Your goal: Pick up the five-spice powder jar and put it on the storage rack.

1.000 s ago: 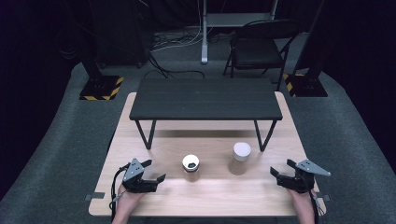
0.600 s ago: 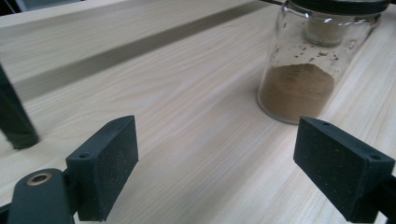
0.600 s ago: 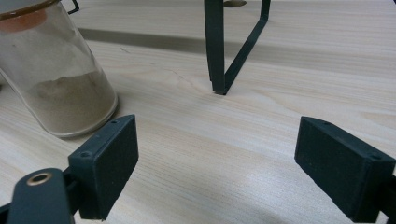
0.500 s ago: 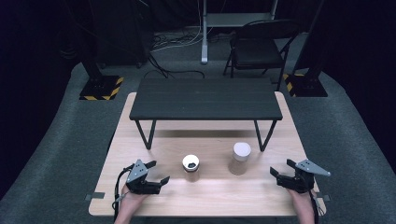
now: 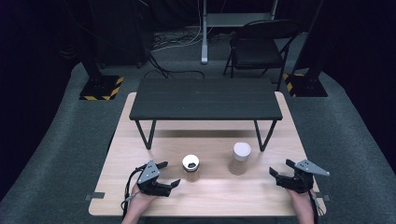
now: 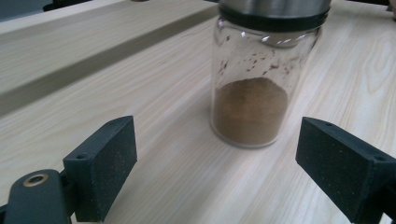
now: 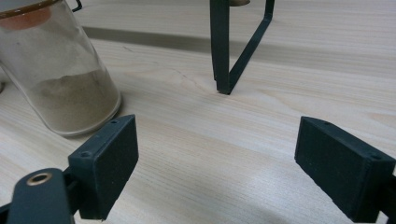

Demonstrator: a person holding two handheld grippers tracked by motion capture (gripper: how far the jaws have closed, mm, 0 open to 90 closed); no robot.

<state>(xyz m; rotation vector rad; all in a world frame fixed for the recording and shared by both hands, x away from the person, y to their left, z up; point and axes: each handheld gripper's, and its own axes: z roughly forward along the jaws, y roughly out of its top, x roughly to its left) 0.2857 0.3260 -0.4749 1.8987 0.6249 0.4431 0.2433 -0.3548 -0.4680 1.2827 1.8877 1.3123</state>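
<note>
The left gripper (image 5: 169,174) rested on the near part of the table (image 5: 215,196), its jaws spread wide with nothing between them; they had just been opening. Straight ahead of it, just beside its tips, stood the open jar (image 5: 190,168), a glass jar with a metal collar and dark brown powder in the bottom (image 6: 261,88). Right of that, near but apart, stood the capped jar (image 5: 240,158), holding paler powder (image 7: 60,79). A black rack (image 5: 205,99) stood behind both. At the far right the right gripper (image 5: 275,174) lay with jaws also wide and empty, well apart from the capped jar.

The likeliest trouble was a tip-over: the open jar was tall and narrow, and a jaw striking it off-centre on the way in could knock it and spill the powder, since its mouth looked uncovered. A grip on smooth glass could also slip. Pushed sideways, it might bump the capped jar.

No label, brand or writing could be read on either jar.
</note>
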